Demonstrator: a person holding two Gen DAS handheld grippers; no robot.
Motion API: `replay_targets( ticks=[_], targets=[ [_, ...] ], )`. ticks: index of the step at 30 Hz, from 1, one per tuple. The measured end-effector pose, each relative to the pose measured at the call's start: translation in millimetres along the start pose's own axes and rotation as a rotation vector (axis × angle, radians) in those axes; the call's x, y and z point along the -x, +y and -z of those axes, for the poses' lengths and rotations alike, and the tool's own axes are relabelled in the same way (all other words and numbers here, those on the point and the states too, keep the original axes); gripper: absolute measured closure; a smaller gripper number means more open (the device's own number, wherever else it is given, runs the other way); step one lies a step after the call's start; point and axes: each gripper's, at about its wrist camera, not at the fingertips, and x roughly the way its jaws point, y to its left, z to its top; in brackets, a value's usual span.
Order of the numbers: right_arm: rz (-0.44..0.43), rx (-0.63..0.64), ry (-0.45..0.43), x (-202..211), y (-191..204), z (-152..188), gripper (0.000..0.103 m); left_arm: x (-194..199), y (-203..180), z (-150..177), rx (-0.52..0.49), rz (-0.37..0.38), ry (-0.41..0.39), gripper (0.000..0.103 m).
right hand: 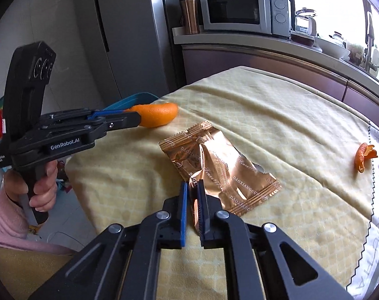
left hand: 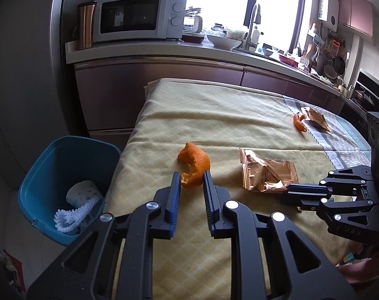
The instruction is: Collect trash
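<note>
A large curl of orange peel (left hand: 194, 160) lies near the table's left edge, and my left gripper (left hand: 191, 175) is shut on its near end. The right wrist view shows the same grip from the side: left gripper (right hand: 139, 118), orange peel (right hand: 159, 115). A crumpled copper foil wrapper (right hand: 222, 165) lies flat on the yellow cloth. My right gripper (right hand: 192, 187) is shut on its near corner, with the foil pinched between the blue pads. In the left wrist view the right gripper (left hand: 289, 191) meets the wrapper (left hand: 267, 172) at its right edge.
A blue bin (left hand: 52, 165) stands on the floor left of the table, with white paper inside. A small peel piece (left hand: 299, 122) and a second foil wrapper (left hand: 315, 118) lie far right on the tablecloth (left hand: 214, 115). A hand (right hand: 43, 190) in a pink sleeve holds the left gripper.
</note>
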Motion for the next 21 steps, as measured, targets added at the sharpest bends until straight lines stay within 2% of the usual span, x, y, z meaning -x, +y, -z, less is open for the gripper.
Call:
replay_targets(
  ticks=[10,21],
  targets=[
    [-0.070,0.012,-0.085,12,5,-26,0.100,25,23,-5,0.024,-0.062,-0.049,0.085],
    [-0.163,0.050,-0.100,-5,27,-57,0.101,47,56,-7,0.058,-0.143,-0.084,0.086]
  ],
)
